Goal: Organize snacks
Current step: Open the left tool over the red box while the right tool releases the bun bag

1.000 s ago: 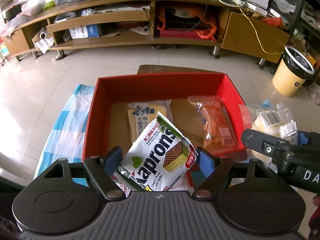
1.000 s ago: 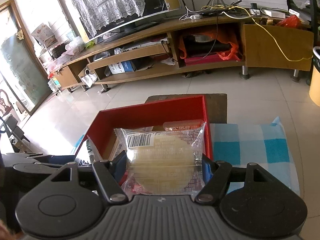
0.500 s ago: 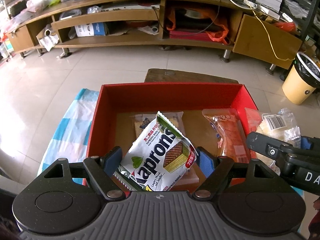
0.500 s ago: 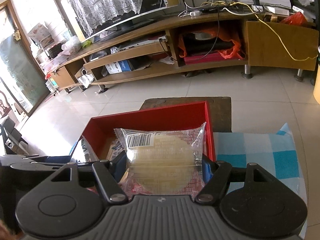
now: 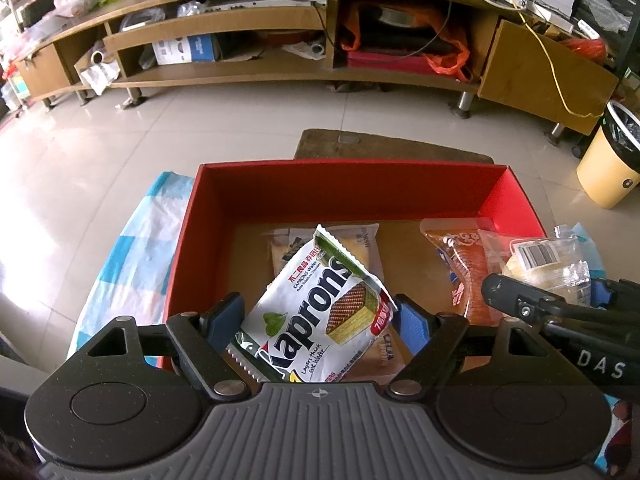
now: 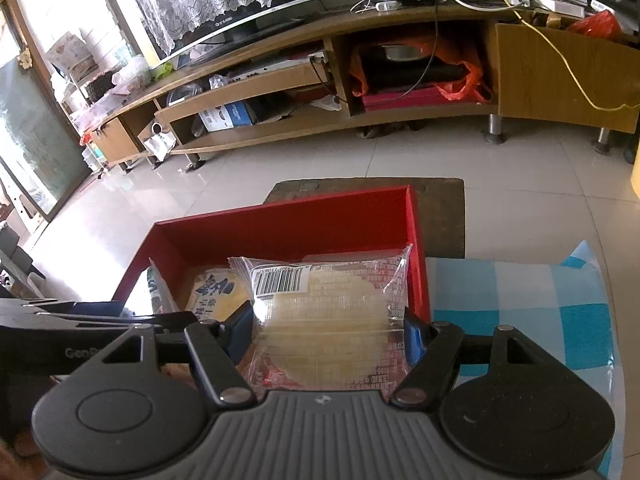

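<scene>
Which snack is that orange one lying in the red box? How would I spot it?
Find the red box on the checked cloth, in front of the long wooden TV bench. On its brown floor, by the right-hand wall, lies the orange packet, flat in a see-through wrapper. The other packets lying in the box are pale yellow-brown, and the green-and-white Kaprons wafer pack is held above the box.

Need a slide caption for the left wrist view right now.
Left gripper holds a Kaprons wafer packet over the red box, where two snack packs already lie.
</scene>
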Available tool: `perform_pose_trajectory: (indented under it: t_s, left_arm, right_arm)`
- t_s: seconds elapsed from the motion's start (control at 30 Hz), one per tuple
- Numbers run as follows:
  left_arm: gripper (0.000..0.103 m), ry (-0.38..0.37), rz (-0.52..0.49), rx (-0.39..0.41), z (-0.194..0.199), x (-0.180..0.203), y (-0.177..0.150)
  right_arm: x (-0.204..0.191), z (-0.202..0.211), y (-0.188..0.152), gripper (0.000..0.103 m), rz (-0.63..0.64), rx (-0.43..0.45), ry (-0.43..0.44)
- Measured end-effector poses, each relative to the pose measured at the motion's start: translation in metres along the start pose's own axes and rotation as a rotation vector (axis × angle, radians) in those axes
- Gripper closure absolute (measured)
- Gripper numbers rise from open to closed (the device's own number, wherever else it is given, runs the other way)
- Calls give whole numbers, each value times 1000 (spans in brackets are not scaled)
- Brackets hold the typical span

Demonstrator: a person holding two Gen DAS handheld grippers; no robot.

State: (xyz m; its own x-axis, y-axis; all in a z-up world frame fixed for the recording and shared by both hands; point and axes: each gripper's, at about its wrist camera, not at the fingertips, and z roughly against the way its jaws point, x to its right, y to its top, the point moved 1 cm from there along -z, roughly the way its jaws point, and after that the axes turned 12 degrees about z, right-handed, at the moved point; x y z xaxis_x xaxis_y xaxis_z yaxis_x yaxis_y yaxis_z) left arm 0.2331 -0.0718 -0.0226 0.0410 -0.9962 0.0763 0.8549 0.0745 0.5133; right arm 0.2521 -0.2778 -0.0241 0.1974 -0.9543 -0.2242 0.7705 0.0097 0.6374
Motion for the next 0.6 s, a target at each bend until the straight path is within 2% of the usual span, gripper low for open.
perform_pose_trajectory:
  t_s: [0.23, 0.6]
  left_arm:
    - [17, 10, -3, -7, -4, 1, 0]
    - [14, 11, 1, -9, -4, 0, 0]
  right_arm:
    - [-1, -11, -4, 33, 22, -39, 6]
    - [-1, -11, -5, 31, 23, -32, -14]
